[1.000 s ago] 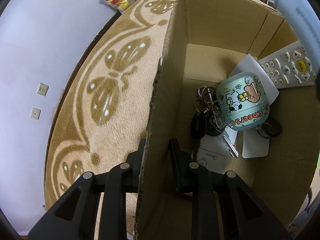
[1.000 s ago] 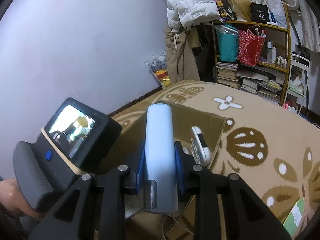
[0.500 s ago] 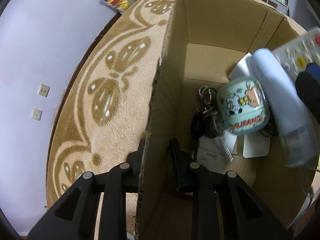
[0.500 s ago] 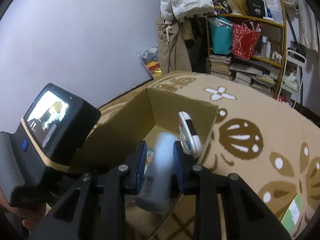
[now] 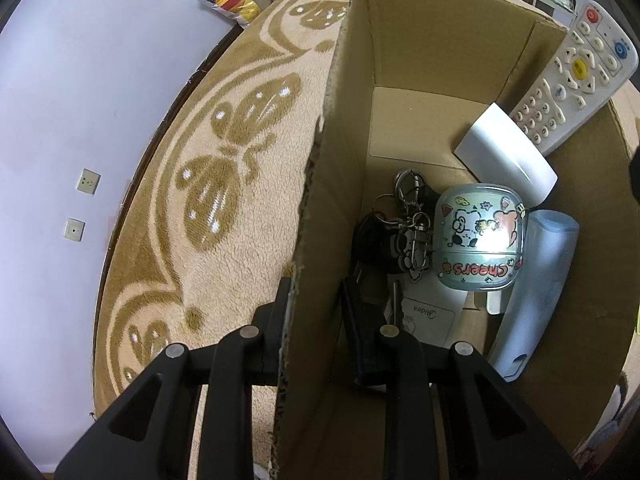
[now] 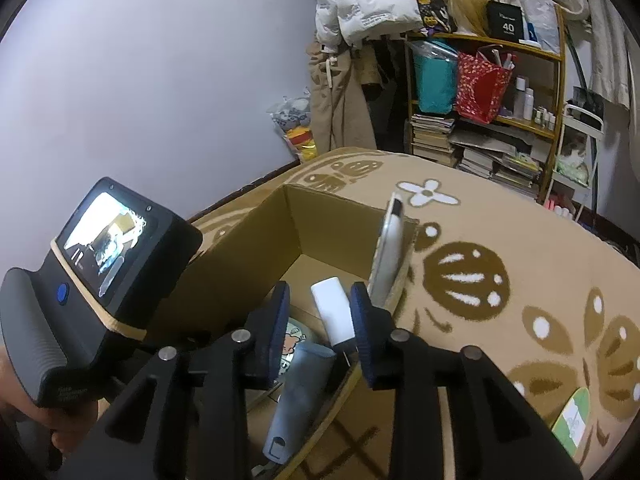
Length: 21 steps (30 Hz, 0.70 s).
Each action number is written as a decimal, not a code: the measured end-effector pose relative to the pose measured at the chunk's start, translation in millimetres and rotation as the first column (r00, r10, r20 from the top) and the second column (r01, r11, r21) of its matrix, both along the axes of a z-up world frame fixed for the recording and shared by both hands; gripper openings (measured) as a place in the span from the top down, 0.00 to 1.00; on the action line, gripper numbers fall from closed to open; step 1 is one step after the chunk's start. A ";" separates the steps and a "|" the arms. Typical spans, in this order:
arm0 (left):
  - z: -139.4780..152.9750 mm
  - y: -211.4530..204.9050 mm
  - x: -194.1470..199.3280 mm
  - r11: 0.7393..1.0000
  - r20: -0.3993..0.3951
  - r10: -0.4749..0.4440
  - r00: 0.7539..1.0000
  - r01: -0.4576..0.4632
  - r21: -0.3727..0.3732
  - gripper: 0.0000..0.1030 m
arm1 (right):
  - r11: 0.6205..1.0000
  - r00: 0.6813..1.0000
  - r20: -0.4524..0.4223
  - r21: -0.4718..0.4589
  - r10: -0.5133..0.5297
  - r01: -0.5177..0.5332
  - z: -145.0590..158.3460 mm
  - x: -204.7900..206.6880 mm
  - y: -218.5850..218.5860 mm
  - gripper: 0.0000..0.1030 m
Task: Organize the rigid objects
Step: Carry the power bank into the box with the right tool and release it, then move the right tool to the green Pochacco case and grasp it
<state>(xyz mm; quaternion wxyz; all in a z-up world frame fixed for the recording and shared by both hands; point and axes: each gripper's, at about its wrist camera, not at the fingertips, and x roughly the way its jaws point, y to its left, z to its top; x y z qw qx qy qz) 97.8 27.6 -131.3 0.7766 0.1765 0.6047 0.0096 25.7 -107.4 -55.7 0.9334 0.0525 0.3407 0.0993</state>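
Observation:
An open cardboard box (image 5: 320, 200) stands on a patterned rug. My left gripper (image 5: 314, 300) is shut on its near wall, one finger inside and one outside. Inside lie a pale blue cylinder (image 5: 536, 292), a round cartoon tin (image 5: 478, 236), a bunch of keys (image 5: 400, 232), a white flat device (image 5: 506, 152) and a white remote (image 5: 572, 76) leaning on the far wall. My right gripper (image 6: 320, 320) is open and empty above the box, over the blue cylinder (image 6: 300, 392), with the white device (image 6: 332, 312) seen between its fingers. The remote (image 6: 390, 252) stands beside it.
The rug (image 6: 500, 280) spreads around the box. A shelf (image 6: 480, 112) with books and bags and hanging clothes (image 6: 360, 8) stand behind. A green and white packet (image 6: 572, 420) lies on the rug at right. The left gripper's handle and screen (image 6: 100, 264) are left of the box.
My right gripper held the blue cylinder above the box, lowered it, then opened. The cylinder now lies in the box beside the tin. The left gripper has not moved.

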 end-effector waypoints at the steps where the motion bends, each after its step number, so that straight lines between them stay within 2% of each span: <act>1: 0.0 0.0 -0.1 1.000 0.000 0.000 1.000 0.000 0.000 0.77 | 1.000 1.000 -0.001 0.002 -0.007 0.007 1.2 -0.8 -1.6 0.65; 3: 0.0 0.0 -0.3 1.000 0.000 0.000 1.000 0.000 0.000 0.77 | 1.000 1.000 -0.001 0.019 -0.021 0.021 5.1 -2.7 -6.6 0.61; 6: -0.1 -0.1 -0.2 1.000 0.000 0.000 1.000 0.000 0.000 0.77 | 0.998 0.999 0.004 0.040 -0.050 0.050 10.5 -7.9 -14.8 0.45; 9: 0.0 0.0 -0.2 1.000 0.000 0.000 1.000 0.000 0.000 0.77 | 0.995 0.996 0.010 0.051 -0.091 0.091 15.4 -11.7 -26.2 0.36; 13: -0.1 -0.1 -0.3 1.000 0.000 0.000 1.000 0.000 0.000 0.77 | 0.987 0.988 -0.004 0.044 -0.153 0.153 15.5 -12.9 -44.6 0.16; 21: -0.2 -0.3 -0.3 1.000 0.000 -0.001 1.000 0.001 0.002 0.77 | 0.968 0.967 -0.029 -0.006 -0.252 0.252 7.0 -14.3 -77.3 0.03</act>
